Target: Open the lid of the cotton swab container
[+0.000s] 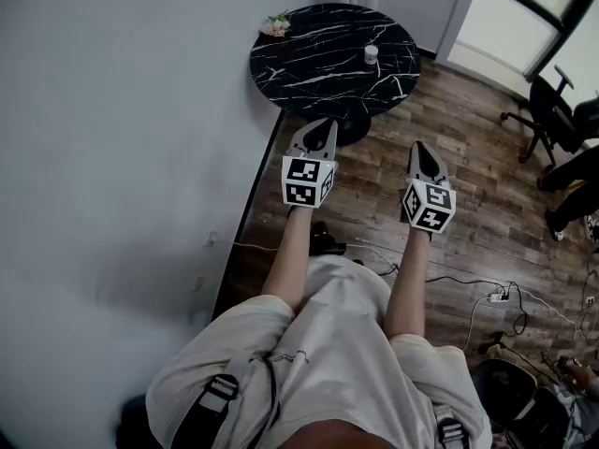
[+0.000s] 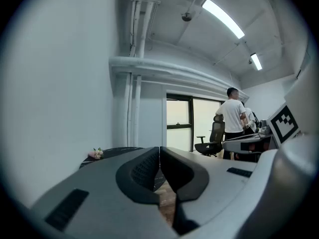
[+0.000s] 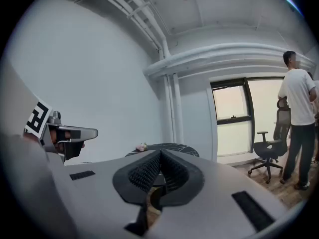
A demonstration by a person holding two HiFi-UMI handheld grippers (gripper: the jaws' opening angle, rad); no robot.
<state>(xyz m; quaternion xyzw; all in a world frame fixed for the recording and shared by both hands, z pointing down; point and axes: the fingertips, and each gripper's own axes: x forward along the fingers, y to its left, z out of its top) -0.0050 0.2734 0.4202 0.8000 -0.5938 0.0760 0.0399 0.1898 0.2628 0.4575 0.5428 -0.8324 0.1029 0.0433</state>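
A small white cotton swab container (image 1: 372, 54) stands on the round black marble table (image 1: 318, 73) ahead of me, its lid on. Both grippers hang in the air over the wooden floor, well short of the table. My left gripper (image 1: 323, 127) is shut with nothing in it, and its tips meet in the left gripper view (image 2: 160, 149). My right gripper (image 1: 422, 148) is shut and empty too, tips together in the right gripper view (image 3: 160, 153). The table top (image 3: 167, 147) shows just beyond those tips. The container is hidden behind the jaws in both gripper views.
A small pink flower decoration (image 1: 275, 26) sits at the table's left edge by the white wall (image 1: 122, 157). Cables and a power strip (image 1: 498, 296) lie on the floor at right. An office chair (image 1: 547, 110) stands at far right. A person (image 3: 299, 118) stands near the window.
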